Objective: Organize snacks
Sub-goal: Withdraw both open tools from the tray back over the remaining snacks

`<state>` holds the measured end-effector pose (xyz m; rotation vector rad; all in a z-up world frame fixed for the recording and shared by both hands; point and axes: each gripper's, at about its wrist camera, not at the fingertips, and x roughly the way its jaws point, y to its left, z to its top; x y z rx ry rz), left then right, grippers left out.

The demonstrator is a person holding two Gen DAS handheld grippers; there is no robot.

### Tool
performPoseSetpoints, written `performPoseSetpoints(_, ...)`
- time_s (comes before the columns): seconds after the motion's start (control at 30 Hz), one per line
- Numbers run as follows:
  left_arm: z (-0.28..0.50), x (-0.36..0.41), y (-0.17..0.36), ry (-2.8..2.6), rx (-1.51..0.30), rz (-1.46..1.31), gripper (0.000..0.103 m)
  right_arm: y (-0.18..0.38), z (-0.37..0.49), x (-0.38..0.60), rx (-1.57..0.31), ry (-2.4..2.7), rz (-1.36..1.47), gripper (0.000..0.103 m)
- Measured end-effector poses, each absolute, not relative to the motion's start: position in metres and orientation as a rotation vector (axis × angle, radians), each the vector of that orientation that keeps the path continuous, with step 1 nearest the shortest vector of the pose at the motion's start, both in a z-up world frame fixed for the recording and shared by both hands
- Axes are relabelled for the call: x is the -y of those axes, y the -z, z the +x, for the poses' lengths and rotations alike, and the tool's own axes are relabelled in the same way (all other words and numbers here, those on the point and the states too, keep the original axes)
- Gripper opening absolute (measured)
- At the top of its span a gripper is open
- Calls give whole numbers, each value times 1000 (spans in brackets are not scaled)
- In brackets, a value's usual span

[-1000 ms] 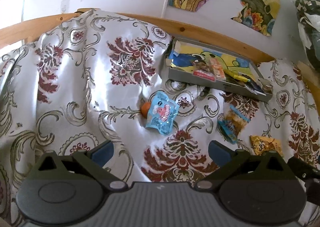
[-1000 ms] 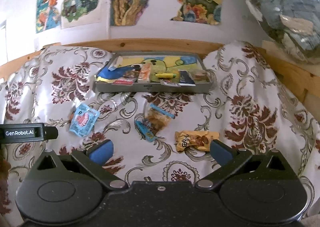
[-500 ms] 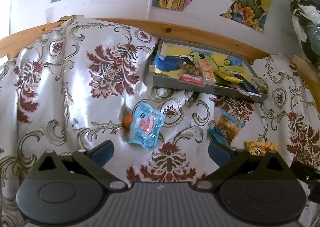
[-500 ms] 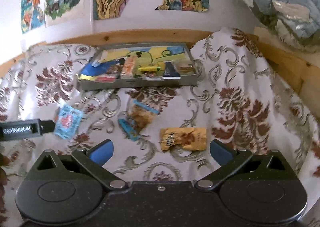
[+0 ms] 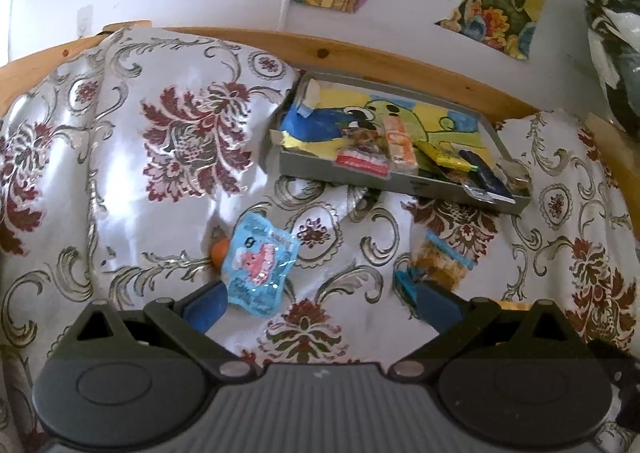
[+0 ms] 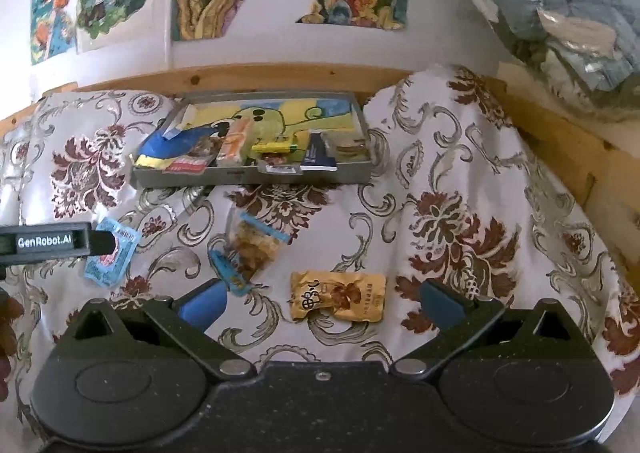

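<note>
Left wrist view: the left tongs (image 5: pixel 320 303) are seen spread wide and empty above a floral bedspread (image 5: pixel 132 173). A blue snack packet (image 5: pixel 258 263) lies flat just ahead of the left finger, with a small orange item (image 5: pixel 219 251) touching its left side. A grey tray (image 5: pixel 400 145) holding several snacks is set near the far wooden edge of the bed.

Right wrist view: the right tongs (image 6: pixel 322 303) are likewise spread and empty. A yellow snack packet (image 6: pixel 338 296) lies between the fingers, untouched. A clear bag of snacks (image 6: pixel 252 249) is noted beyond the left finger, short of the tray (image 6: pixel 252 175).
</note>
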<state>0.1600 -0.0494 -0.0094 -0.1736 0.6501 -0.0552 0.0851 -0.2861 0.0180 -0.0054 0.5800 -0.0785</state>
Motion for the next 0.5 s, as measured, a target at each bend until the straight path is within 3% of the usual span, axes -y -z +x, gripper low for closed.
performPoseSetpoints(0.5,192,81,13,94,-671,-74,102,-8,133,337,-671,-18,139,102)
